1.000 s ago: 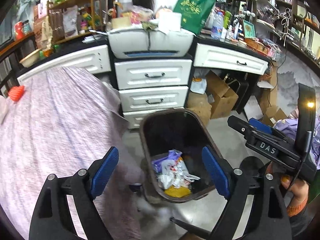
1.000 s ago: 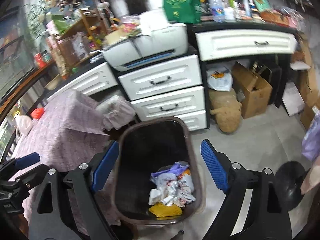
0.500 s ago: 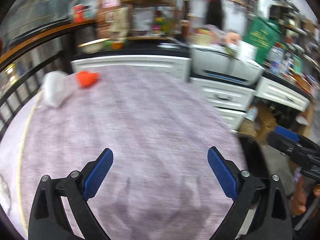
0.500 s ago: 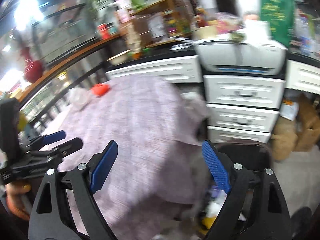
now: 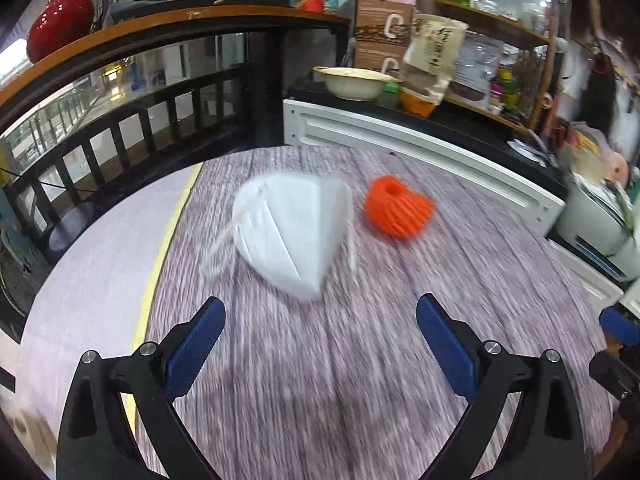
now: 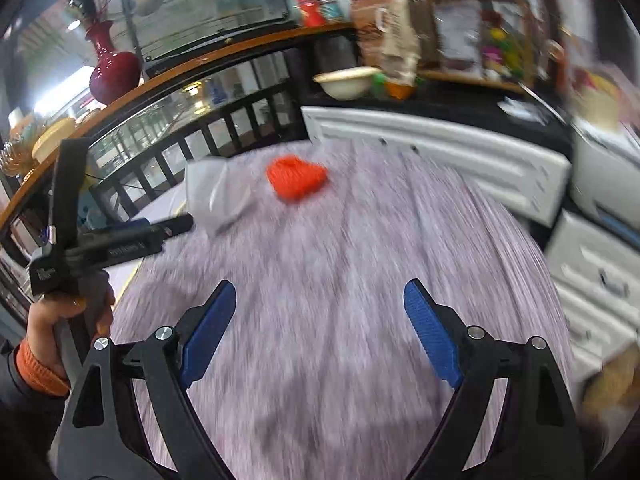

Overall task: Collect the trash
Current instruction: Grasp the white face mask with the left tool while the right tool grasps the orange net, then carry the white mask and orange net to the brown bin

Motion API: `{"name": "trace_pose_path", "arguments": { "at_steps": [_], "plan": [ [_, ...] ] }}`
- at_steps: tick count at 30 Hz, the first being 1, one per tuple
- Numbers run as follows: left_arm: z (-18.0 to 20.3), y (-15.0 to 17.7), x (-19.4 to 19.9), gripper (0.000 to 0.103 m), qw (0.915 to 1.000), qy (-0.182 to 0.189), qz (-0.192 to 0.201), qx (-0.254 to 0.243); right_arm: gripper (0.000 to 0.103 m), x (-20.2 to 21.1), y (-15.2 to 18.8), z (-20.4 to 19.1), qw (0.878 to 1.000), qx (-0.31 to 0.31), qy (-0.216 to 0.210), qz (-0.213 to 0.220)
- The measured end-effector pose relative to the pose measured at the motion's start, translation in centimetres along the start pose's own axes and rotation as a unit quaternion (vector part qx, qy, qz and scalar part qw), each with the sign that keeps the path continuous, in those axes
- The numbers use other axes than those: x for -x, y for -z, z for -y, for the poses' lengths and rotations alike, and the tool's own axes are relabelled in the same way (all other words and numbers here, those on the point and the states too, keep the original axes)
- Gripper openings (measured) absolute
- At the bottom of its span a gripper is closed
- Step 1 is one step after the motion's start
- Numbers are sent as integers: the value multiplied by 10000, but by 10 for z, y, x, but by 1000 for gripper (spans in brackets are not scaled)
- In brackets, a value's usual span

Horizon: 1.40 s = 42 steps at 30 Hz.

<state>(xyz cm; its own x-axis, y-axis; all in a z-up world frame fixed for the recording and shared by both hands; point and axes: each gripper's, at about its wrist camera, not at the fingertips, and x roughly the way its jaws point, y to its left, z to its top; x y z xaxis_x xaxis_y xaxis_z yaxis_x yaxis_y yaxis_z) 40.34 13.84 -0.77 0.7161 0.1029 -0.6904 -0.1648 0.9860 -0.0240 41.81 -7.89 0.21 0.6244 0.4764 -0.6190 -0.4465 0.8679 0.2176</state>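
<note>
A white folded face mask (image 5: 292,232) lies on the table's purple-grey cloth (image 5: 320,392), and an orange ribbed crumpled thing (image 5: 398,212) sits just right of it. My left gripper (image 5: 319,300) hangs open over the cloth, its fingertips just short of the mask's near corner, nothing between them. The right wrist view is blurred: the mask (image 6: 216,196) and the orange thing (image 6: 298,178) lie further ahead of my open, empty right gripper (image 6: 320,286). The left gripper (image 6: 176,224) shows there at the left, its tip at the mask, held by a hand (image 6: 60,316).
A dark railing (image 5: 120,120) under a wooden ledge with a red vase (image 5: 60,20) runs behind the table's left side. White cabinet drawers (image 5: 400,140) stand behind it, with a cream bowl (image 5: 356,82) and cluttered shelves on top. A printer (image 5: 596,216) sits at the right.
Both grippers have swung left from above the floor trash bin to over the table. The mask and the orange thing are now close ahead. The bin is out of view.
</note>
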Motion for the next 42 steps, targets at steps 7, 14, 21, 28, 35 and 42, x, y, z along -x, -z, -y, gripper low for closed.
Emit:
{"name": "trace_pose_path", "arguments": {
  "at_steps": [7, 14, 21, 28, 35, 42],
  "plan": [
    [-16, -35, -58, 93, 9994, -244, -242, 17, 80, -119, -70, -26, 9963, 818, 140, -233],
    [-39, -33, -77, 30, 9970, -105, -492, 586, 30, -198, -87, -28, 9911, 818, -25, -1050],
    [-33, -25, -47, 11, 9983, -148, -48, 561, 14, -151, -78, -20, 9964, 372, -156, -740],
    [-2, 1, 20, 9, 9984, 162, 397, 360, 14, -55, -50, -21, 9988, 300, -135, -352],
    [36, 40, 79, 9, 9961, 667, 542, 199, 14, 41, -2, -15, 9995, 284, -111, 9],
    [80, 85, 127, 9, 9919, 1132, 578, -50, 14, 121, 55, 7, 9994, 139, 132, 301]
  ]
}}
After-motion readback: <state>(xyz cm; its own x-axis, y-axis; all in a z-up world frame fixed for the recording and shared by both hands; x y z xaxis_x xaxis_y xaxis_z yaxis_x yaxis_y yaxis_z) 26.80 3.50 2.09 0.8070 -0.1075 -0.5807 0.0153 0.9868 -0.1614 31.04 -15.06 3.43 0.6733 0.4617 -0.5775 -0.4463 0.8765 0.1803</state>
